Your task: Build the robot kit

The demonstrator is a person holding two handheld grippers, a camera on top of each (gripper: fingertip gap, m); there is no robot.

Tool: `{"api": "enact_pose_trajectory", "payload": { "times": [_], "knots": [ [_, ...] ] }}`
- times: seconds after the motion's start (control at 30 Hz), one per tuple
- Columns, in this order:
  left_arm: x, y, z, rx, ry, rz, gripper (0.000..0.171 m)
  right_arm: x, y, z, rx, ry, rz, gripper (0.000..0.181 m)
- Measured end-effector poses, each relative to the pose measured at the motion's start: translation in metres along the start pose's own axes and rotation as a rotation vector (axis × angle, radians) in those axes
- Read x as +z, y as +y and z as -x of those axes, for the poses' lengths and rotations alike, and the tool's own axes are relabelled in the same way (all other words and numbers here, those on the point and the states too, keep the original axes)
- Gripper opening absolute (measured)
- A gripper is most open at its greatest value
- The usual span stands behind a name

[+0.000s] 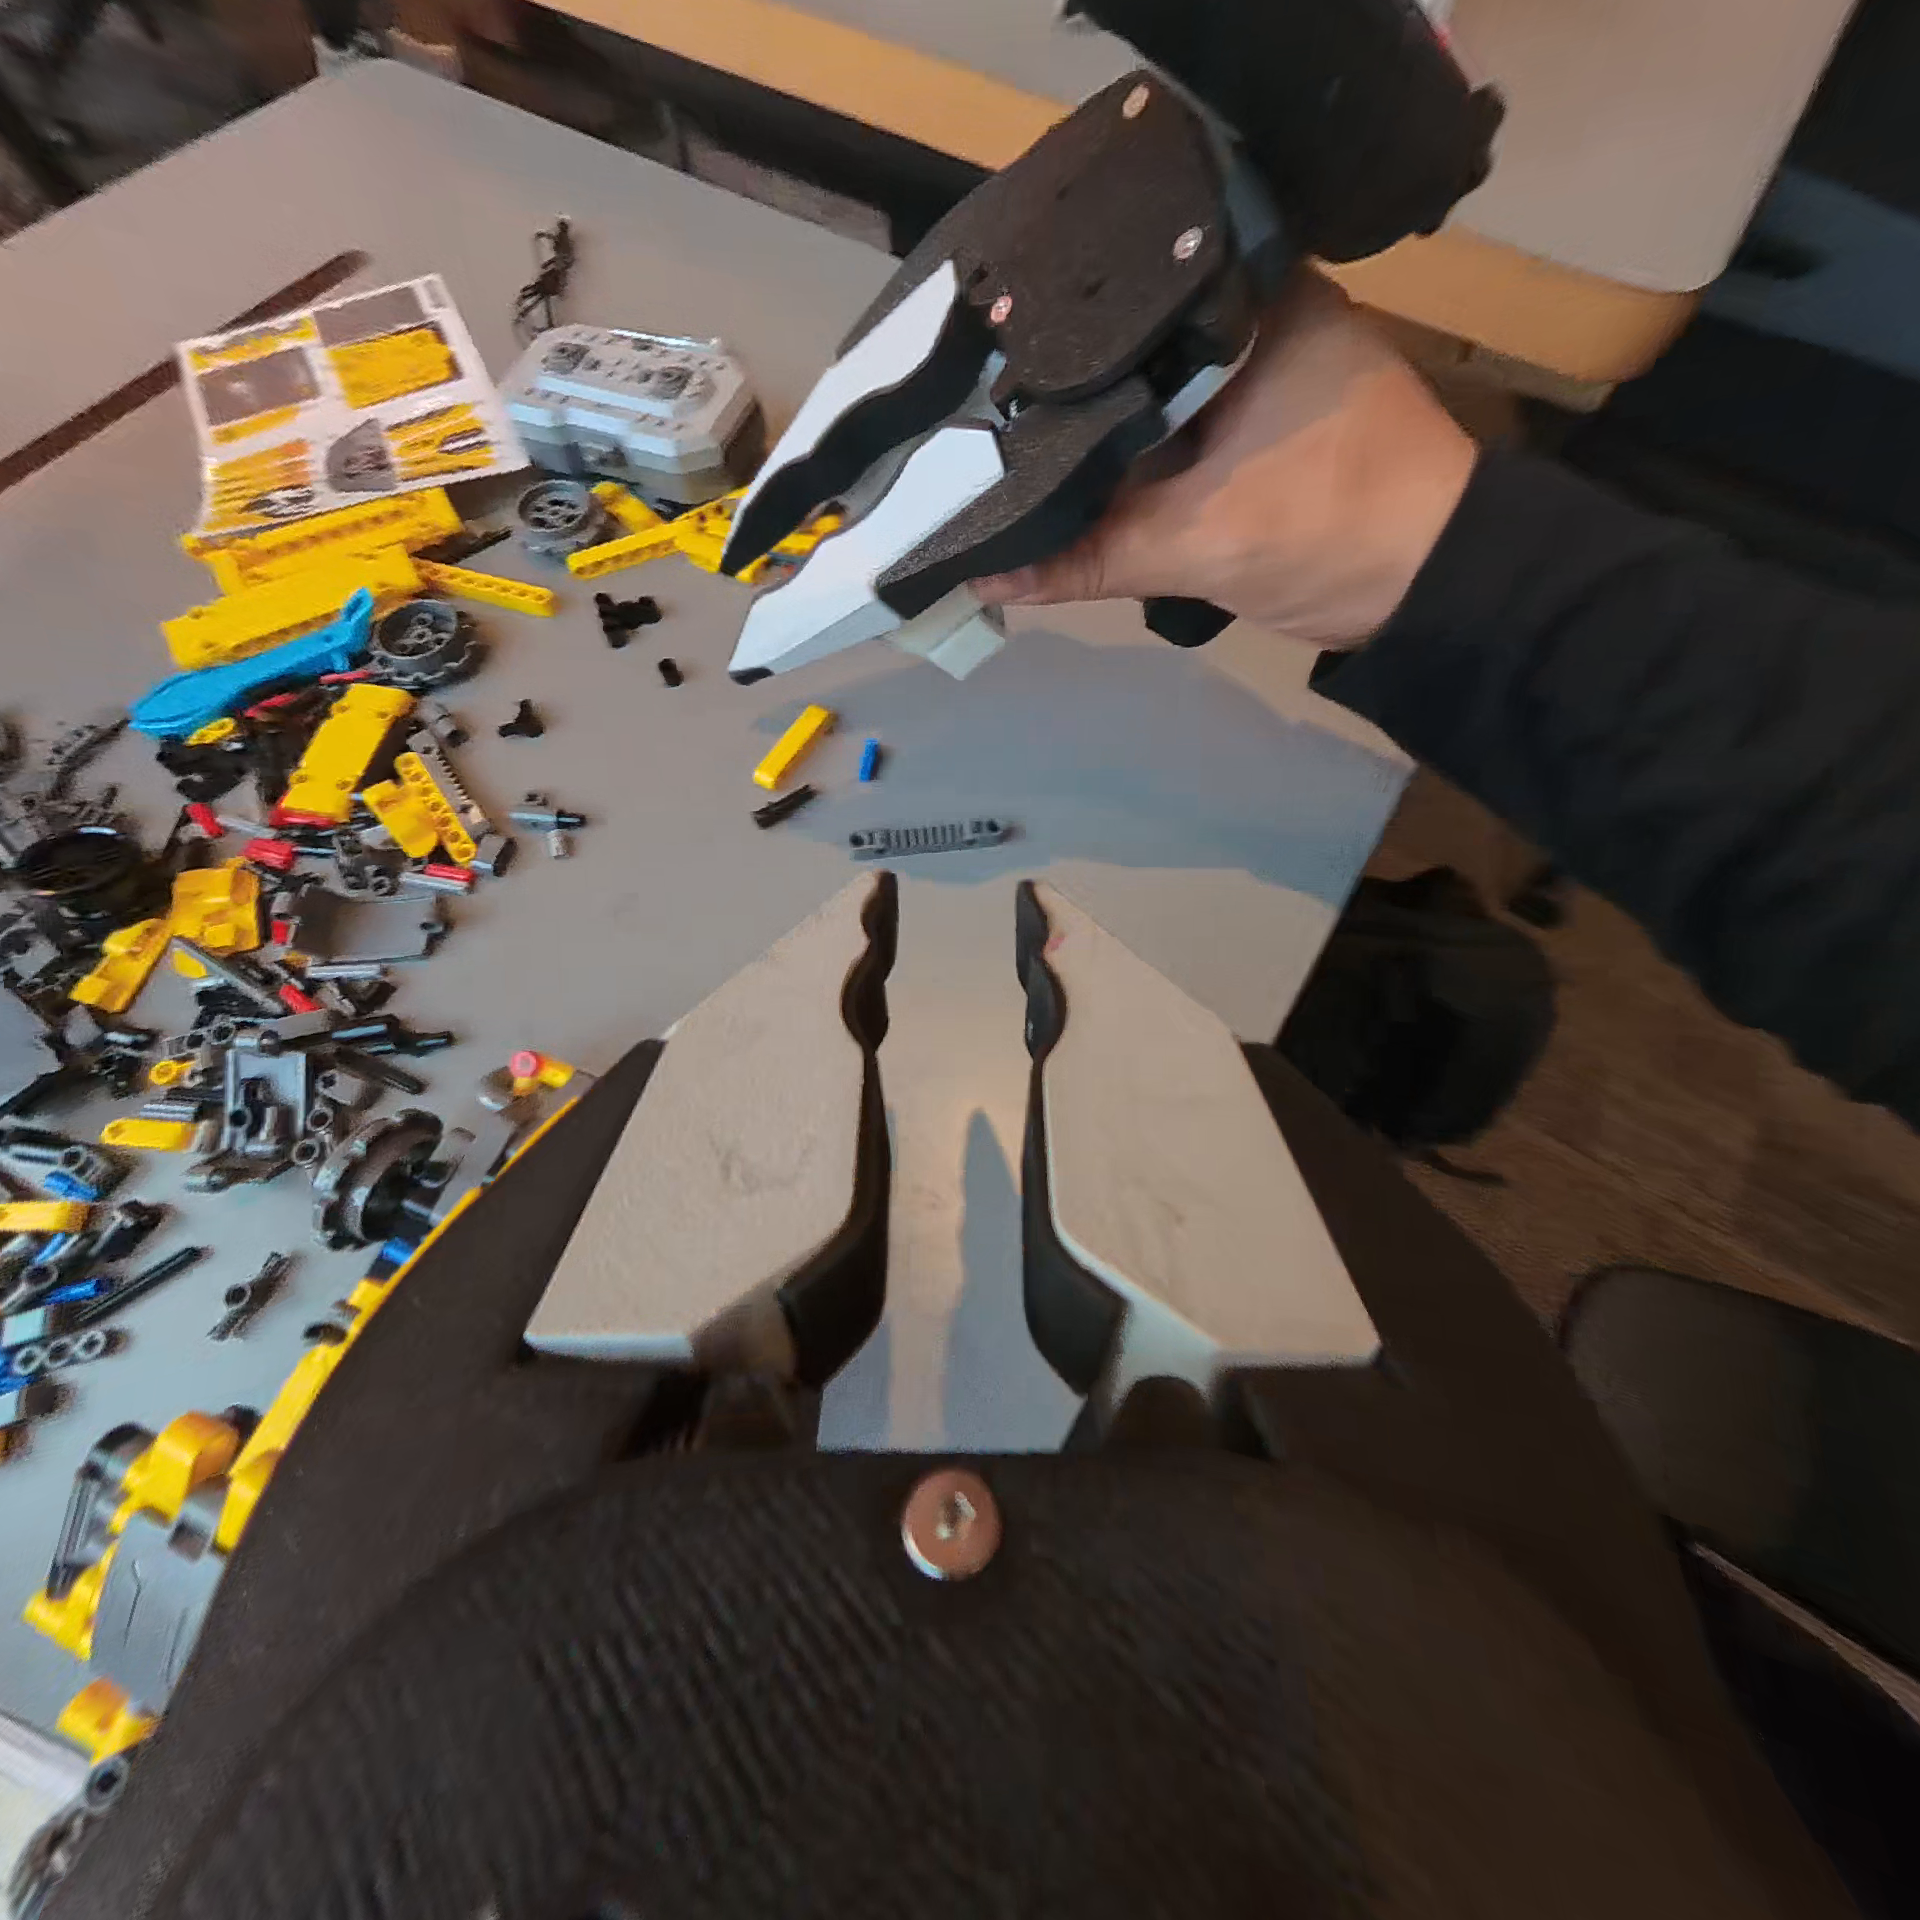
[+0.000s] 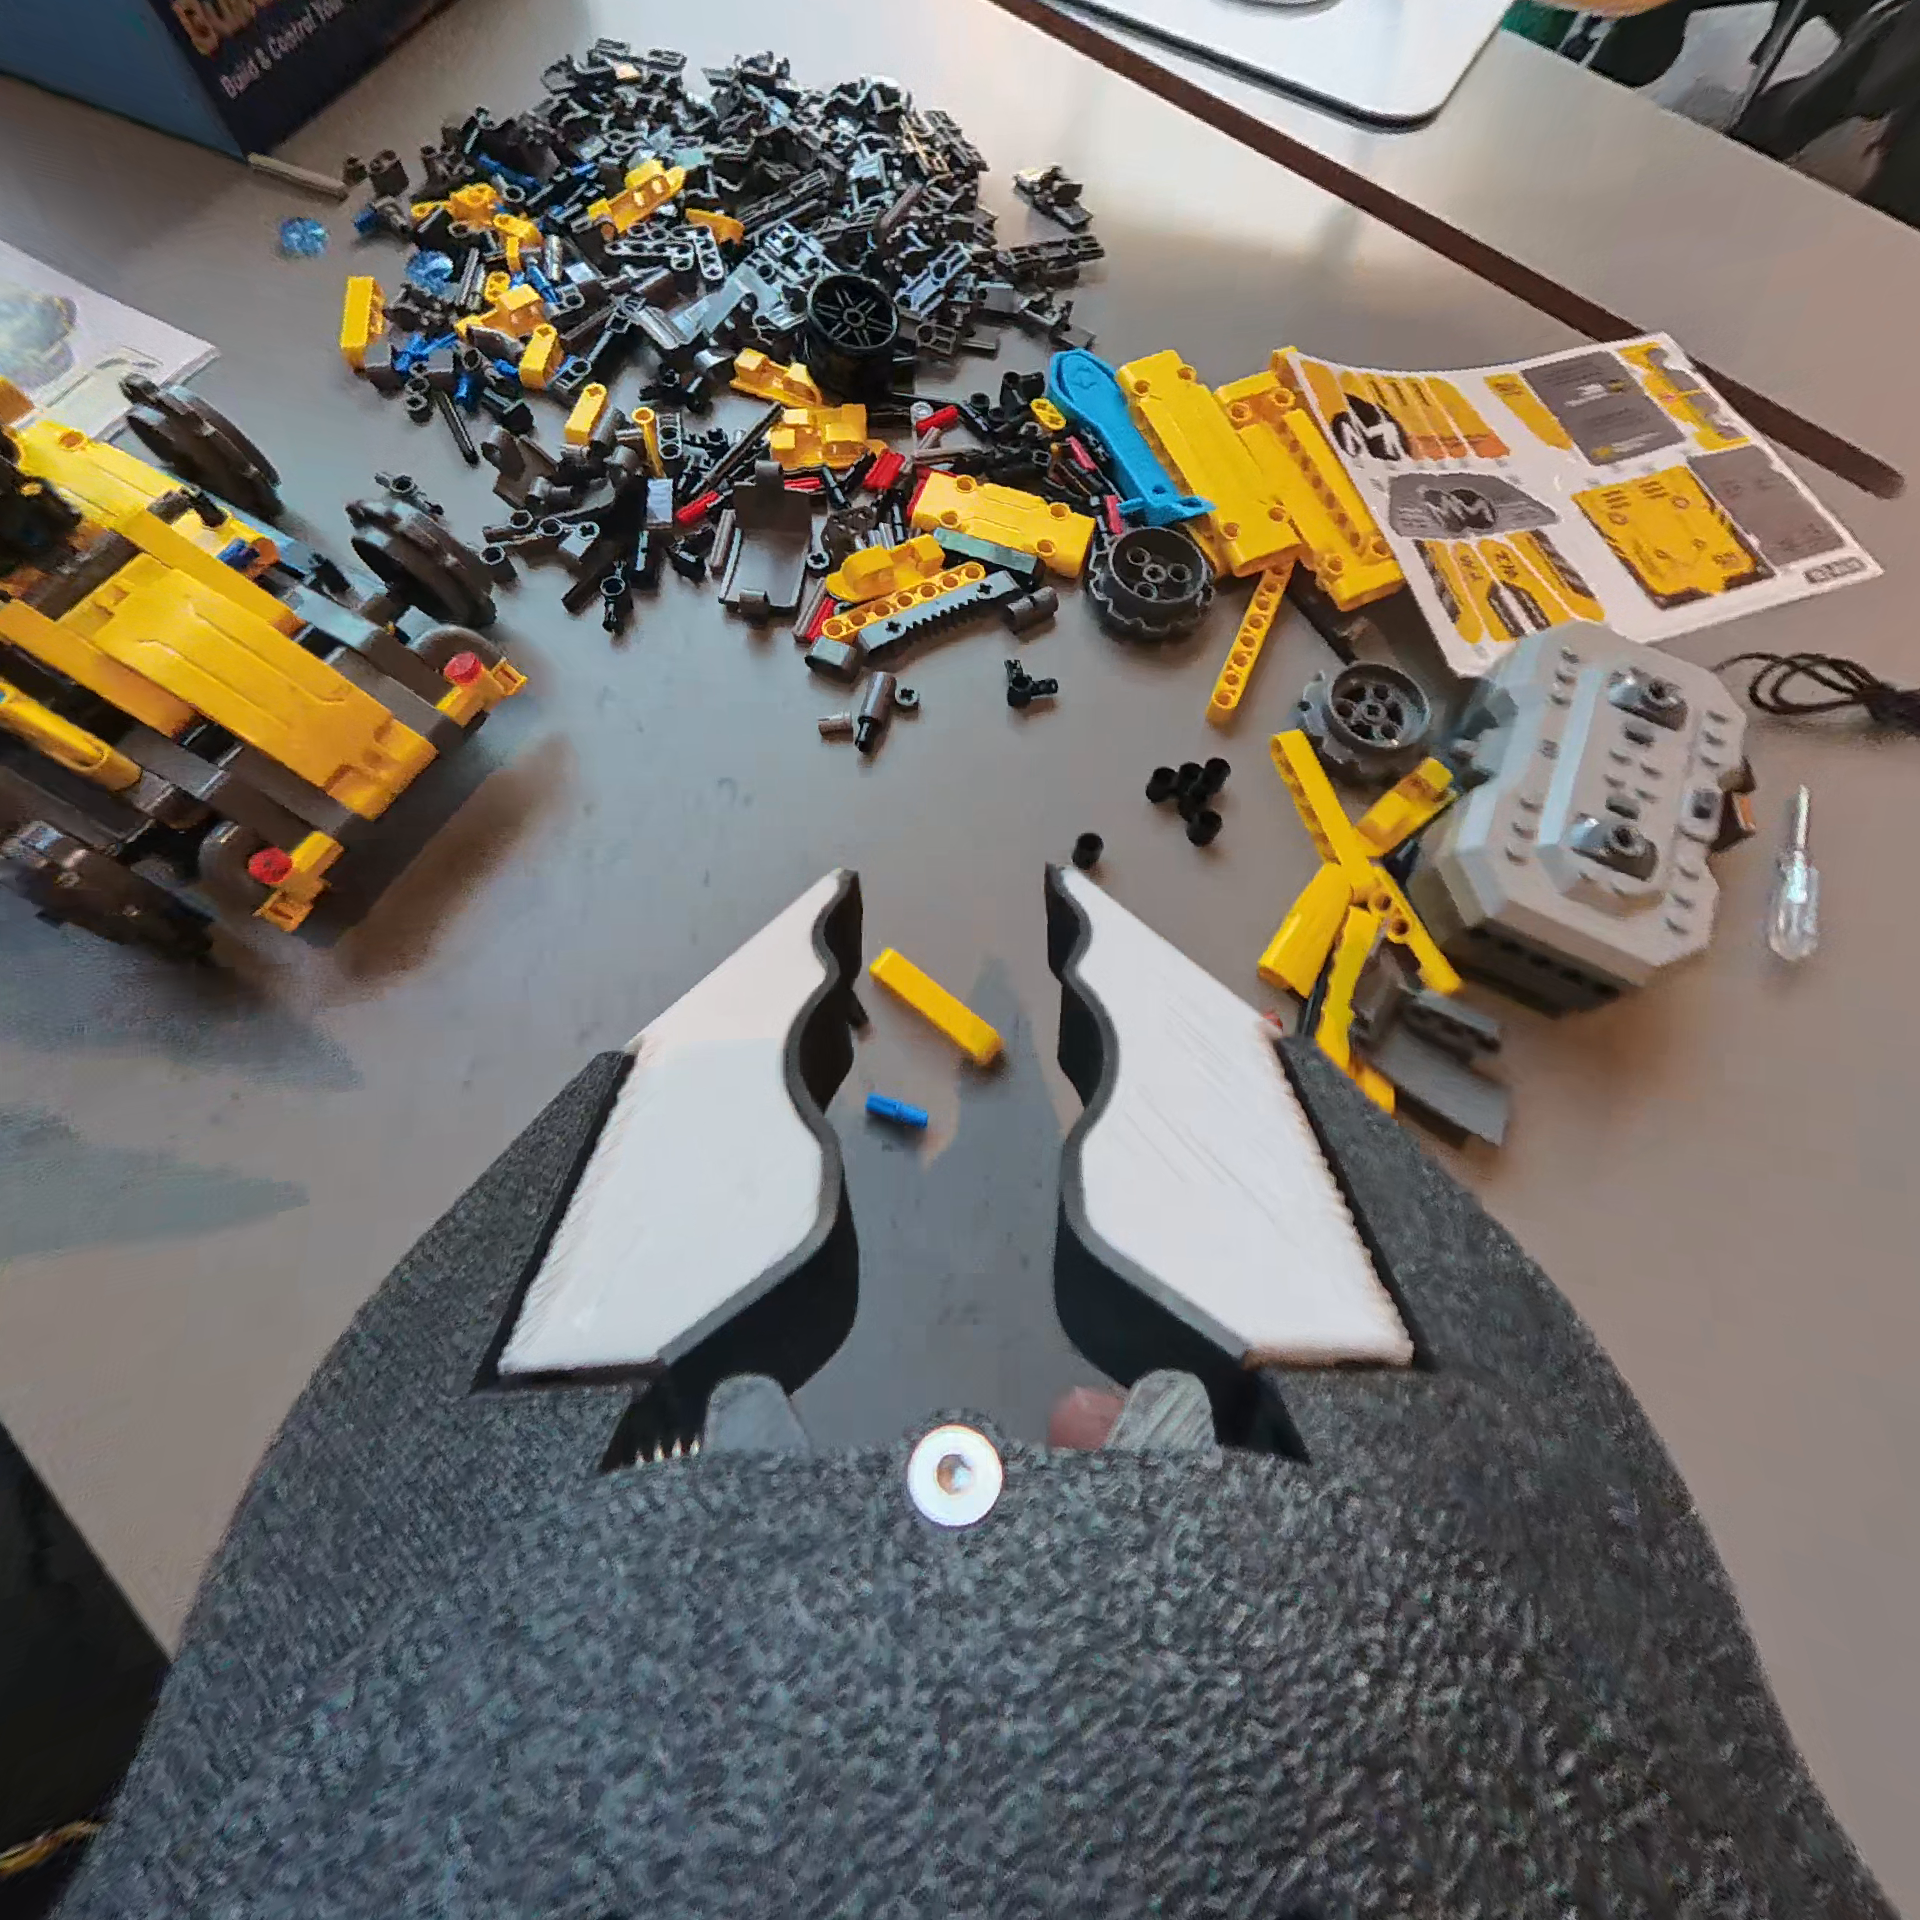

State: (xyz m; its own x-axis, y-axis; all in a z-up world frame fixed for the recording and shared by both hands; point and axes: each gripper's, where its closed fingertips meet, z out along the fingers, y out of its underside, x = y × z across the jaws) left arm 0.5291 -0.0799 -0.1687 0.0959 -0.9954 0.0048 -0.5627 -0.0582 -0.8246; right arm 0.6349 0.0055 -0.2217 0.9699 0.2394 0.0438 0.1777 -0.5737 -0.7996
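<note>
Both grippers' fingers parted, empty: right gripper [image 2: 951, 883] above yellow beam [image 2: 935, 1006] and blue pin [image 2: 896, 1111] on table [image 2: 675, 810]; left gripper [image 1: 951, 894] near grey rack piece [image 1: 928, 837]. Small loose parts could skid if nudged.

grey table [image 2: 665, 790] under loose building-toy parts [image 2: 727, 312], sticker sheet [image 2: 1579, 488]

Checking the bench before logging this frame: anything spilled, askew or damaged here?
Nothing looks damaged. The building-toy parts pile is loose and sprawling. A small yellow beam and a blue pin lie apart from it, between the open right gripper's fingers. The sticker sheet partly overlies yellow parts. The left gripper is open, empty.
</note>
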Motion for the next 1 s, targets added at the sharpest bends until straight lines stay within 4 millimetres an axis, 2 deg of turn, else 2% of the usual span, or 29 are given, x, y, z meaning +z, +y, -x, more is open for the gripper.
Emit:
{"api": "enact_pose_trajectory", "payload": {
  "times": [0.1,0.23,0.33,0.43,0.5,0.57,0.6,0.63,0.7,0.77,0.83,0.93,1.0],
  "knots": [
    [0.010,0.000,0.008,0.029,-0.073,-0.023,0.021,0.018,-0.001,-0.003,-0.008,-0.021,0.035,0.036],
    [0.013,0.003,0.016,0.043,-0.116,-0.030,0.021,0.032,0.015,0.007,0.014,-0.120,0.131,0.037],
    [0.009,0.004,0.019,0.023,-0.109,-0.037,0.021,0.040,0.029,-0.008,-0.035,-0.055,0.182,0.031],
    [-0.003,0.009,0.028,0.011,-0.116,-0.045,0.023,0.044,0.032,-0.028,-0.033,0.001,0.201,0.027],
    [-0.016,0.013,0.038,-0.010,-0.126,-0.064,0.023,0.039,0.029,-0.034,-0.013,0.012,0.191,0.027],
    [-0.032,0.015,0.045,-0.041,-0.117,-0.081,0.022,0.031,0.023,-0.022,-0.009,-0.071,0.140,0.030],
    [-0.040,0.016,0.049,-0.050,-0.122,-0.094,0.022,0.027,0.021,-0.009,-0.018,-0.153,0.118,0.031],
    [-0.047,0.017,0.054,-0.056,-0.135,-0.107,0.022,0.024,0.024,0.004,-0.032,-0.232,0.118,0.028],
    [-0.056,0.021,0.060,-0.064,-0.147,-0.108,0.022,0.027,0.036,0.010,-0.077,-0.259,0.176,0.028],
    [-0.059,0.026,0.059,-0.070,-0.138,-0.101,0.023,0.036,0.045,-0.001,-0.116,-0.182,0.236,0.026],
    [-0.063,0.033,0.057,-0.086,-0.119,-0.103,0.023,0.041,0.037,-0.008,-0.083,-0.155,0.212,0.017],
    [-0.073,0.049,0.046,-0.134,-0.047,-0.104,0.021,0.045,0.031,-0.031,-0.063,-0.026,0.193,0.015],
    [-0.086,0.061,0.039,-0.153,-0.011,-0.117,0.022,0.041,0.031,-0.039,-0.040,0.031,0.196,0.015]
  ]
}}
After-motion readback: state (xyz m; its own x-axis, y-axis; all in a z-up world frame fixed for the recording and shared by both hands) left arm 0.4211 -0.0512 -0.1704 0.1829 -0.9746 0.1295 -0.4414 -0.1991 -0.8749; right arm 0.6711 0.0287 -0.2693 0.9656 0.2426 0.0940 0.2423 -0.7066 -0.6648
